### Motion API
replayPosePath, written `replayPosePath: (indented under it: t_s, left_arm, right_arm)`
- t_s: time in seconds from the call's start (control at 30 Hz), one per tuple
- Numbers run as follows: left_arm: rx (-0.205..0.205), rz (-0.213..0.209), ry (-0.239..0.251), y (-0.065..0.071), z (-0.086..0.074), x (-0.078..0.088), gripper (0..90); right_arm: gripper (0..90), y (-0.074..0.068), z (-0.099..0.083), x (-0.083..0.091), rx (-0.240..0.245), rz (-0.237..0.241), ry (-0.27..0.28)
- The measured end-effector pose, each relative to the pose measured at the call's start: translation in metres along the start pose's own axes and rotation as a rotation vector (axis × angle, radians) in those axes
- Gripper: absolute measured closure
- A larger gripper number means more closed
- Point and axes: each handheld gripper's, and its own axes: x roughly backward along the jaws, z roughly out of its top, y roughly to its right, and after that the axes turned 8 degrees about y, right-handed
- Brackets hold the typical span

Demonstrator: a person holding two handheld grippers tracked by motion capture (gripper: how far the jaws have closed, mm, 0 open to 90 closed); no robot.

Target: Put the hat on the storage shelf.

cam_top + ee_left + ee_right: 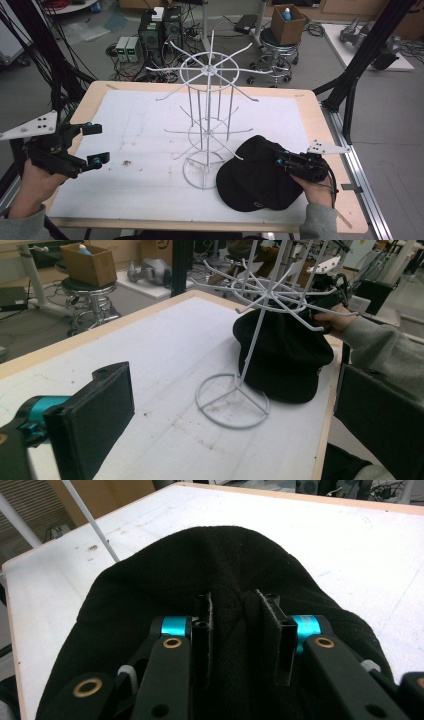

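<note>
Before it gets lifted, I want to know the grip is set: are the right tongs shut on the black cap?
Shut: the right tongs pinch a fold of the black cap between both pads.

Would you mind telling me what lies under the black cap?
The cap rests on the white mat, beside the wire rack's base ring. The right claw pinches a fold of its crown. Whatever lies beneath the fabric is hidden.
</note>
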Motion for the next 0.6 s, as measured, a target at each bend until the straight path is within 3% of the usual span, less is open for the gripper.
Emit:
replayPosePath:
  t_s: [0.3, 0.4, 0.6]
  left_arm:
    - [0.001, 0.000, -0.001, 0.001, 0.000, -0.001, 3.0]
    - [0.000, -0.001, -0.003, 0.000, 0.000, -0.001, 3.0]
    - [0.005, -0.001, -0.005, 0.000, -0.001, -0.001, 3.0]
  right_arm:
    - [71.9, 0.000, 0.000, 0.002, -0.012, 0.004, 0.009]
    - [72.0, -0.002, 0.004, 0.006, -0.010, 0.012, 0.046]
    - [72.4, -0.010, 0.014, 0.009, 0.025, 0.003, 0.044]
